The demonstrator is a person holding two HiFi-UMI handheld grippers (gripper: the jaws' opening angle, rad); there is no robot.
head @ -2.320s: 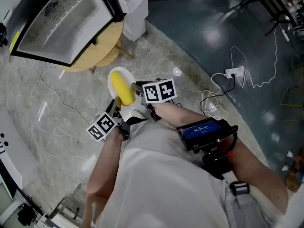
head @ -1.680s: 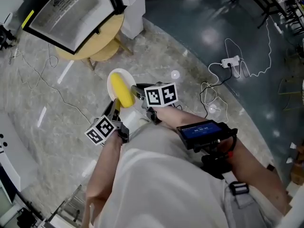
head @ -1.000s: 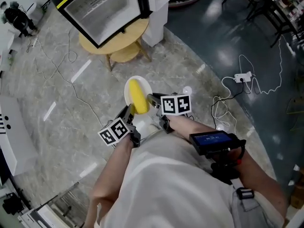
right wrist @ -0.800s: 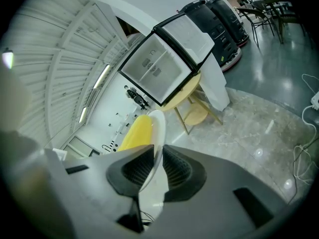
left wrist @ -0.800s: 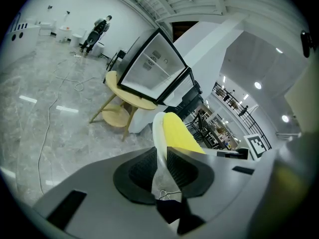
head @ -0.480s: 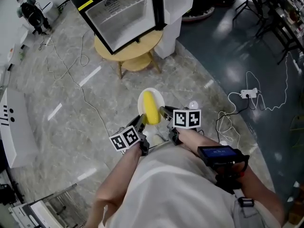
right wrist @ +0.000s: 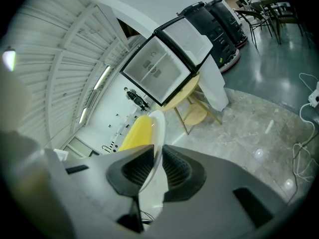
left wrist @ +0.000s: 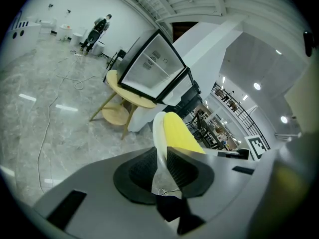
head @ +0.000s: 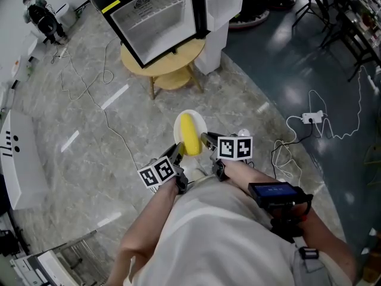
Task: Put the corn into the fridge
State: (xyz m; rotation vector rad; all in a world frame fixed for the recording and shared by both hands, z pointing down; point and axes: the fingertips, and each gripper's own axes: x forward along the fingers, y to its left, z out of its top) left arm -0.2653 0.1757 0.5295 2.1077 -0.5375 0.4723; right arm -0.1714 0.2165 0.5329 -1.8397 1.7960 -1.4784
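A yellow corn cob (head: 190, 134) lies on a small white plate (head: 199, 120) carried above the floor. My left gripper (head: 177, 151) is shut on the plate's near left rim and my right gripper (head: 205, 139) is shut on its near right rim. The left gripper view has the plate (left wrist: 159, 138) edge-on between the jaws, with the corn (left wrist: 179, 133) to its right. In the right gripper view the plate (right wrist: 155, 138) sits pinched between the pads and the corn (right wrist: 133, 132) lies to its left. The fridge (head: 158, 14) stands ahead on a round wooden table (head: 169, 69), its door swung wide.
Cables (head: 89, 82) trail over the marble floor to the left, and a power strip (head: 309, 118) with white leads lies on the dark floor to the right. A white block (head: 217, 16) stands beside the fridge. A person (head: 41, 14) stands far off at the upper left.
Over the earlier frames the fridge and table have come from the upper left corner toward the upper middle of the head view. Both grippers have kept hold of the plate with the corn.
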